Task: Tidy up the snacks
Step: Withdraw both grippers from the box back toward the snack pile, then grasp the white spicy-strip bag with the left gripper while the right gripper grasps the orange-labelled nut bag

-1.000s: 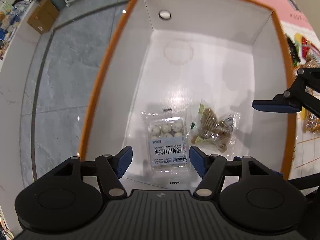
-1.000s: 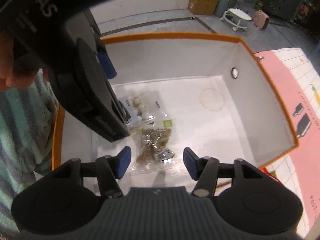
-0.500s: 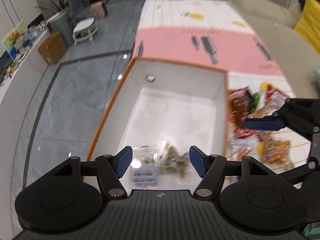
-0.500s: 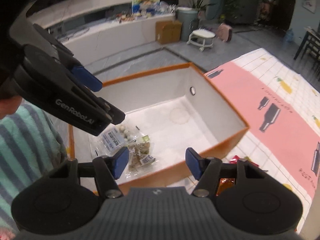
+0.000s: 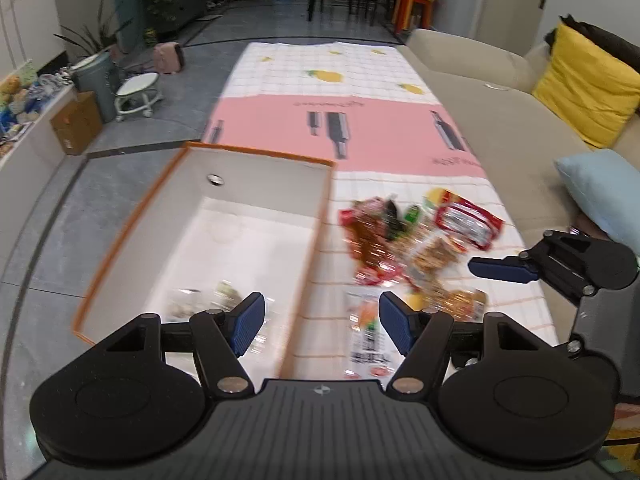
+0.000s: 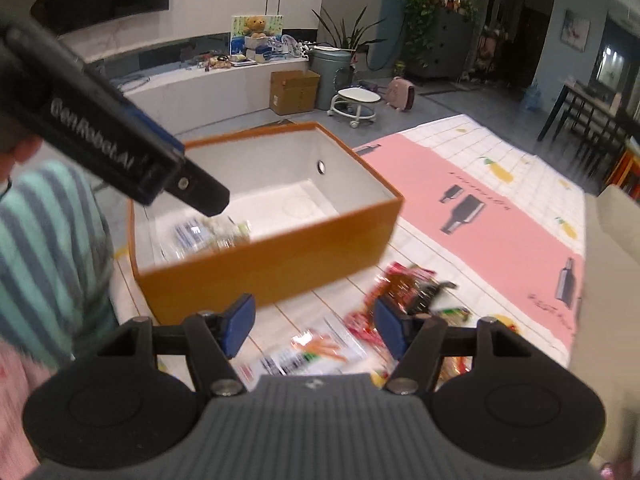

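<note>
Both grippers have pulled up and back out of the orange box (image 5: 116, 240) since a second ago, and the view now takes in the mat beyond it. Left gripper (image 5: 320, 322) hangs at the bottom centre of its frame, blue fingers (image 5: 248, 322) spread wide with nothing between them, straddling the box's right wall. Right gripper (image 6: 314, 326) has just been opening its fingers (image 6: 390, 330); they stand apart and empty over the mat. Two clear snack packets (image 6: 208, 234) lie blurred on the white floor of the box, at its near end, left of centre in the right wrist view. Outside the box, a pile of loose snacks (image 5: 404, 240) sits on the checked mat (image 5: 320, 72), right of centre in the left wrist view, with a red packet (image 5: 468, 222) at its upper right edge. One long clear packet (image 6: 312, 354) with orange contents lies just beyond the right gripper's fingers. A striped sleeve (image 6: 48, 248) fills the left edge of the right wrist view. A beige sofa (image 5: 500, 120) with a yellow cushion (image 5: 588, 84) runs along the right.
</note>
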Motion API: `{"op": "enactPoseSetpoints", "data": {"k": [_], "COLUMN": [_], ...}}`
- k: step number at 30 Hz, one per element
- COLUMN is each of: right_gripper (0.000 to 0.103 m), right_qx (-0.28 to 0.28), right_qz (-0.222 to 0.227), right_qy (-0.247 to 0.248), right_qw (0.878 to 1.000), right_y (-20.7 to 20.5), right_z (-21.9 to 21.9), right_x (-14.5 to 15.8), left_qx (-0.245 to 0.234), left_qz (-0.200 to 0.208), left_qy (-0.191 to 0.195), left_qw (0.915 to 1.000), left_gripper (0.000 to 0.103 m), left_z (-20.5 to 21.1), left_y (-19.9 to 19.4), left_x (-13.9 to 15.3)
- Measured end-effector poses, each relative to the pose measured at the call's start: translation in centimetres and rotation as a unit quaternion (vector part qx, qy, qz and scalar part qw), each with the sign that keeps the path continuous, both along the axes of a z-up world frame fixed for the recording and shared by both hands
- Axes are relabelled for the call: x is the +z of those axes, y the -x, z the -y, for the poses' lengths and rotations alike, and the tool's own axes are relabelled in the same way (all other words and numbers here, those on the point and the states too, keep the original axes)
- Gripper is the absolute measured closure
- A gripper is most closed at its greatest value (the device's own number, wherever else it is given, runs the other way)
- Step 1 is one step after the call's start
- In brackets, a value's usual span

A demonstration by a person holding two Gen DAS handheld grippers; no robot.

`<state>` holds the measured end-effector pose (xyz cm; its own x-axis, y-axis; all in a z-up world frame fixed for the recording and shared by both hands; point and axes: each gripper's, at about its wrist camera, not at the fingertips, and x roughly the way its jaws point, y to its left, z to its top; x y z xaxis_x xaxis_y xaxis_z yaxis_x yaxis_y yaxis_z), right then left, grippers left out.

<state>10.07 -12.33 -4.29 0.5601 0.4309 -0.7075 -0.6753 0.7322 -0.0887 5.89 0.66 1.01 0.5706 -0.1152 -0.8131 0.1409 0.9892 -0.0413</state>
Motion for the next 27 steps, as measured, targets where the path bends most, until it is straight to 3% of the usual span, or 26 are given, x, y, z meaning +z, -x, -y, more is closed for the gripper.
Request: {"op": "enactPoseSetpoints", "data": {"k": [5,16,22,27], "right_gripper": [0.034,0.034,0.031,0.021], "right_qx": [-0.015,-0.122,-0.125,-0.095], "right_qz": [0.0,-0.067,-0.085,-0.055], "right_qy": [0.019,0.034,0.016,0.04], "right_qw": [1.0,0.99,0.988,0.993], "right_y": [1.6,0.9,0.5,0.1], "right_z": [2.8,7.8,8.8,7.9], "right_x": [-2.0,-8.7,-9.6,-10.2], "left_qx": [-0.017,-0.054,-0.043,-0.038], "left_qz": [-0.033,-0.089,-0.1,-0.102], "left_qy": [0.02,0.015,0.022,-0.02], "left_qw": [0.9991,0.9944,0.9938,0.9939], "left_gripper": [0.026,0.025,0.022,0.02], "left_z": [3.2,6.2,5.9,6.5], "left_y": [0.3,-0.7,-1.8,-3.4], "left_x": [-2.6,-8.3,-10.2,-11.8]}}
